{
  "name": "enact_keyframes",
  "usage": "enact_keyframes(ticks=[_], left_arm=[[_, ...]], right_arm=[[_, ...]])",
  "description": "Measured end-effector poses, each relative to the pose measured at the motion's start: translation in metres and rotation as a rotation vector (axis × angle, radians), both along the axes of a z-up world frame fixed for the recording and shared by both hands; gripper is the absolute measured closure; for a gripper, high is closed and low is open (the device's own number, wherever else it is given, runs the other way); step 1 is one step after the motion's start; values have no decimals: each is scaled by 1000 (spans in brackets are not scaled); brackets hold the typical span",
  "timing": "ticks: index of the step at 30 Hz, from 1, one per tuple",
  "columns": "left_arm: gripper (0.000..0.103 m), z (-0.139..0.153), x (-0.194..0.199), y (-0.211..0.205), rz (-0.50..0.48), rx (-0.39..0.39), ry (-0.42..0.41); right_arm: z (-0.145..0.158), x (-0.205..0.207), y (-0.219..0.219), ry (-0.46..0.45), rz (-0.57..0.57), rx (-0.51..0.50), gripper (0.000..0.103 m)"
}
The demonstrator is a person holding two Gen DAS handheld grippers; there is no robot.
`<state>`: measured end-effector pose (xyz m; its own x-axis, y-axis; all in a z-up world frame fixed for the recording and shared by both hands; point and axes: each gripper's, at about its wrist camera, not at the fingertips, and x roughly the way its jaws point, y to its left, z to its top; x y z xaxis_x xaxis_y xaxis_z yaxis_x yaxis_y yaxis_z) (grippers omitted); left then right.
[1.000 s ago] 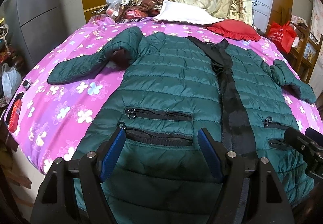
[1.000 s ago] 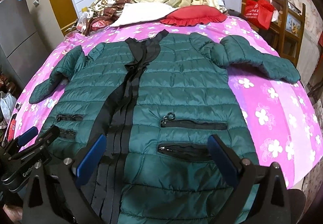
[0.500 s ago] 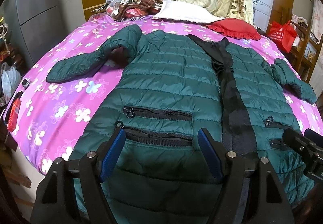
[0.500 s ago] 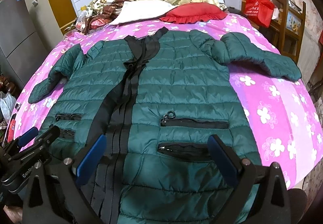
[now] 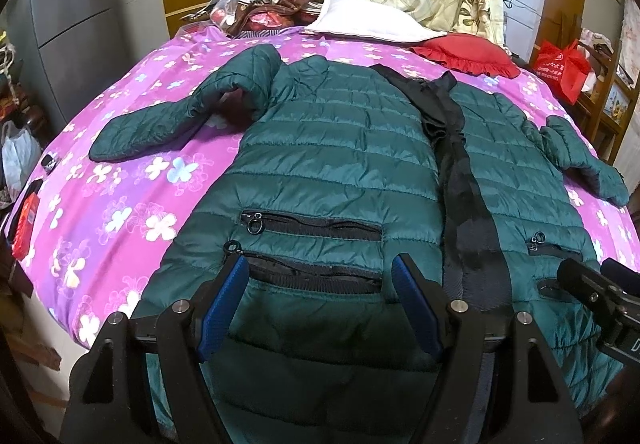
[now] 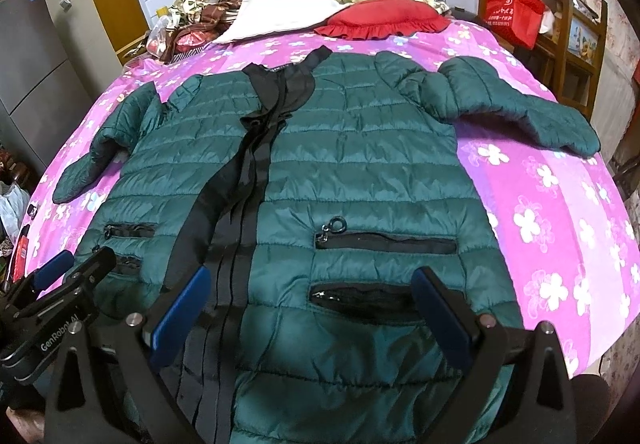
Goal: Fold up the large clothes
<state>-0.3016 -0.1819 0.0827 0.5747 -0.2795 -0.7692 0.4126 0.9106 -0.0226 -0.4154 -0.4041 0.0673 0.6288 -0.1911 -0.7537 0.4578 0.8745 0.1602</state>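
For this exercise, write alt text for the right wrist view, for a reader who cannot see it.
A green jacket lies spread front-up on a pink floral bed, sleeves out to both sides. The open right gripper hovers over its hem, holding nothing. A red cushion lies beyond the collar.

Pink flowered bed (image 5: 120, 180) under a spread green jacket (image 5: 340, 148), white pillow (image 5: 368, 24), red cushion (image 5: 468, 54).

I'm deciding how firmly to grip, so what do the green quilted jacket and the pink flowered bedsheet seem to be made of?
Green quilted jacket: likely thin nylon or polyester shell, padded; slight sheen, puffy stitched bands. Pink flowered bedsheet: probably matte woven cotton or blend; no shine, printed flowers.
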Motion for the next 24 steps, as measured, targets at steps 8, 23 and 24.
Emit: enact_keyframes(ticks=[8, 23, 24], left_arm=[[52, 0, 2, -2, -5, -1, -3], [52, 1, 9, -5, 0, -2, 1], [52, 1, 10, -5, 1, 1, -1]], right_arm=[[0, 4, -3, 13, -3, 63, 1], [2, 11, -4, 25, 0, 44, 1], [2, 12, -5, 26, 1, 43, 1]])
